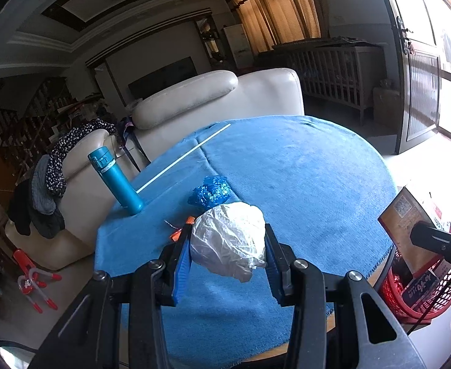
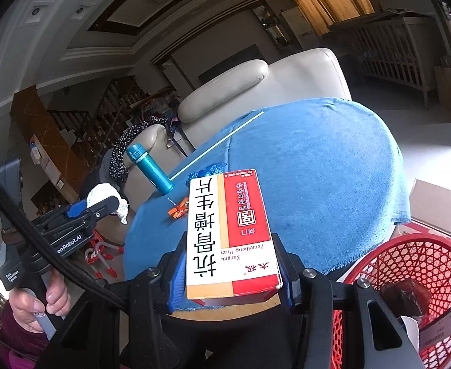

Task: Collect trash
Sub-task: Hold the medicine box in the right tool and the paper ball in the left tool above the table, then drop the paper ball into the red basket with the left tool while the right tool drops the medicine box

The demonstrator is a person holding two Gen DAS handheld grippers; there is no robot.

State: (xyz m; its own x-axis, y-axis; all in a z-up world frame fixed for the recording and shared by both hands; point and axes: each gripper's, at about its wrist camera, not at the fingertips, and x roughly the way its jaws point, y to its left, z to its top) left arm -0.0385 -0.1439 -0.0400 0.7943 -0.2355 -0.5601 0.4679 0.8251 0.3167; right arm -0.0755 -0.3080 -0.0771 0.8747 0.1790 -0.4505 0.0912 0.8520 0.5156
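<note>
My left gripper [image 1: 227, 241] is shut on a crumpled white plastic bag [image 1: 230, 238] and holds it above the blue-clothed round table [image 1: 302, 169]. My right gripper [image 2: 230, 253] is shut on a red, white and yellow medicine box [image 2: 230, 230], held over the table's near edge. On the cloth lie a crumpled blue plastic wrapper [image 1: 210, 191] and a small orange wrapper [image 2: 178, 210]. A red mesh basket [image 2: 409, 292] with some trash in it sits low at the right; it also shows in the left wrist view [image 1: 422, 289].
A teal thermos [image 1: 115, 180] stands at the table's left edge beside a long white stick [image 1: 184, 156]. A cream leather sofa [image 1: 219, 101] stands behind the table. A cardboard box [image 2: 437, 206] sits beyond the basket. A red and white toy [image 1: 35, 279] lies on the floor.
</note>
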